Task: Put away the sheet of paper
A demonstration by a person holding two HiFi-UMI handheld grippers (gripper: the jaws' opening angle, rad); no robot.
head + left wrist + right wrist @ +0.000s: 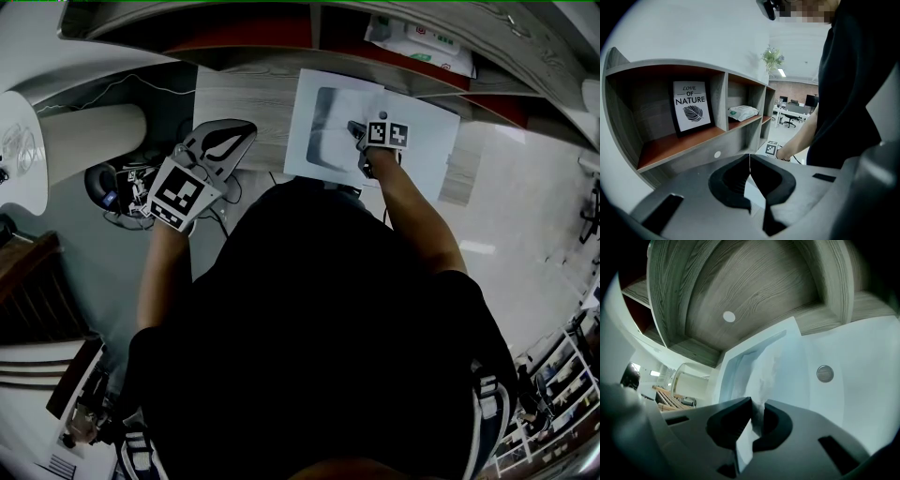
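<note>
My right claw (757, 417) is pinched shut on the sheet of paper (764, 366), which runs straight ahead of it over the counter (862, 362) toward the shelf (754, 291), while my left claw (749, 173), closed on nothing, hangs farther off left.

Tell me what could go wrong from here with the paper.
1. The right tool is shut on the sheet of paper at one spot only, and the sheet buckles by the pinch. Pulling may crease or tear it.
2. The left tool is shut, empty and off to the side. Unsupported, the rest of the sheet would likely droop and could catch on the shelf unit behind it.
</note>
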